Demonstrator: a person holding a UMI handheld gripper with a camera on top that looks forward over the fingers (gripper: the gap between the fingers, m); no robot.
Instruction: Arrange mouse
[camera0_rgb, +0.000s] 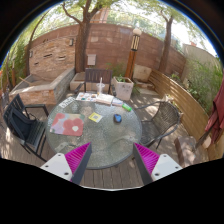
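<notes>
A small blue mouse (117, 119) lies on a round glass table (105, 145) toward its right side, well beyond my fingers. A pink-red round mat (69, 124) lies on the table's left part, with a small yellow-green item (95, 117) between it and the mouse. My gripper (112, 162) is open and empty, its two magenta pads (79, 157) spread wide above the table's near edge and the wooden decking.
Black metal chairs stand at the left (22, 122), right (163, 118) and far side (96, 77) of the table. A white cup (100, 88) and papers sit at the table's far edge. A white planter (123, 88), a brick wall (100, 45) and a wooden fence (185, 100) lie beyond.
</notes>
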